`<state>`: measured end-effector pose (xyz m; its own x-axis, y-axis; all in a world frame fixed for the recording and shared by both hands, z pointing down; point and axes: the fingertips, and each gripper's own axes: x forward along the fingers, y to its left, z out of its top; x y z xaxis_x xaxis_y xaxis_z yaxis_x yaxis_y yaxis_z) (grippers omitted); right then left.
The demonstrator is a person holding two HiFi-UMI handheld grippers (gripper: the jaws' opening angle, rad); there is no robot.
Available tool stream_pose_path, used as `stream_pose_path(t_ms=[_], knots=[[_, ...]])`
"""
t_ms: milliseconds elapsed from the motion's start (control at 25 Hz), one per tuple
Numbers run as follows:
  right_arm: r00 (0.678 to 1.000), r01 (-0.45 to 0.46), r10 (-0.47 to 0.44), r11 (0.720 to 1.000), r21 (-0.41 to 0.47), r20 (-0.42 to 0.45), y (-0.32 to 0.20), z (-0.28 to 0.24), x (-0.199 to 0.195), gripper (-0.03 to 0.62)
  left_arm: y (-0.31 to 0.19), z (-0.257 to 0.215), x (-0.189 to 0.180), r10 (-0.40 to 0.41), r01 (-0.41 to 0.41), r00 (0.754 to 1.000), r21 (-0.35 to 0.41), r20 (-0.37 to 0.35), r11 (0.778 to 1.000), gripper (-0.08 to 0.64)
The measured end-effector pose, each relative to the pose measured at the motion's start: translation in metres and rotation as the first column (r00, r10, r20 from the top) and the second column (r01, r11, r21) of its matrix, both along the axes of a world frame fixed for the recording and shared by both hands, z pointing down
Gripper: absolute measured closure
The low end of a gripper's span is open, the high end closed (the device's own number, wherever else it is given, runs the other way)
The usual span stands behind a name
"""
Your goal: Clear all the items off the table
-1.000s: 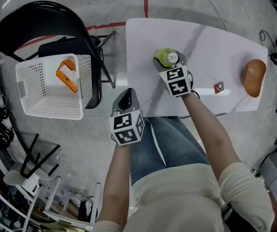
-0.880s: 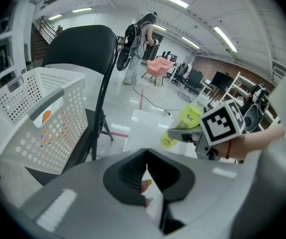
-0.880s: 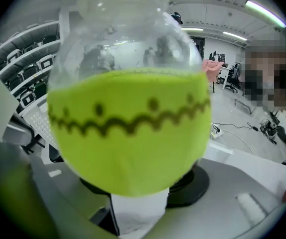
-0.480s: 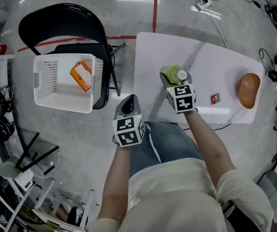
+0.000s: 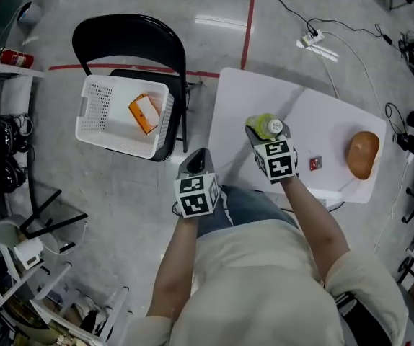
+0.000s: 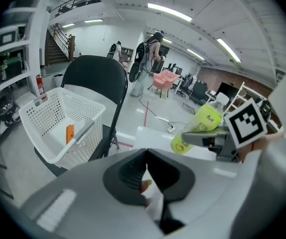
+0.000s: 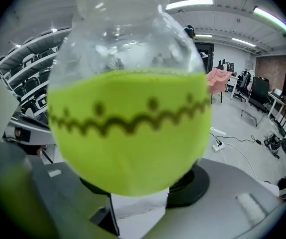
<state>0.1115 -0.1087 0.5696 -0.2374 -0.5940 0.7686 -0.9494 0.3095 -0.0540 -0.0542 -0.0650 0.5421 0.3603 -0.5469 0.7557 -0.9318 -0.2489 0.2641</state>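
Note:
A clear bottle of yellow-green drink (image 5: 265, 125) is clamped between the jaws of my right gripper (image 5: 263, 131), above the near left part of the white table (image 5: 239, 96). In the right gripper view the bottle (image 7: 128, 128) fills the frame, tight against the gripper (image 7: 133, 188). My left gripper (image 5: 195, 161) is shut and empty, off the table's left edge above the floor; its jaws (image 6: 145, 176) meet with nothing between them. From there the bottle (image 6: 203, 123) shows at the right. A brown loaf-shaped thing (image 5: 362, 154) and a small red item (image 5: 315, 163) lie on the table.
A white perforated basket (image 5: 99, 125) rests on a black folding chair (image 5: 131, 38) left of the table, with an orange packet (image 5: 144, 112) inside. The basket (image 6: 58, 118) also appears in the left gripper view. Cables and a power strip (image 5: 311, 38) lie on the floor beyond the table.
Both grippers have risen, the right one carrying the bottle up from the table. The head view has pulled back, so the table and basket look smaller.

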Motion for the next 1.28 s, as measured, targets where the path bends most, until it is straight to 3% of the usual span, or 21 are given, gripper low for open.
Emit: stream_pose_path(t_ms=[240, 800, 1280], knots=[[0.997, 0.065, -0.065, 0.998, 0.02, 0.029, 0.012, -0.041, -0.025, 0.325, 0.002, -0.029, -0.014, -0.014, 0.014, 1.0, 0.033, 0.008, 0.999, 0.551], [0.962, 0.266, -0.269, 0.961, 0.074, 0.042, 0.017, -0.106, -0.081, 0.325, 0.003, -0.088, -0.057, -0.158, 0.154, 0.987, 0.126, 0.019, 0.98, 0.551], [0.936, 0.339, -0.345, 0.937, 0.084, 0.065, 0.022, -0.116, -0.1, 0.325, 0.015, -0.103, -0.072, -0.217, 0.212, 0.976, 0.154, 0.02, 0.965, 0.551]])
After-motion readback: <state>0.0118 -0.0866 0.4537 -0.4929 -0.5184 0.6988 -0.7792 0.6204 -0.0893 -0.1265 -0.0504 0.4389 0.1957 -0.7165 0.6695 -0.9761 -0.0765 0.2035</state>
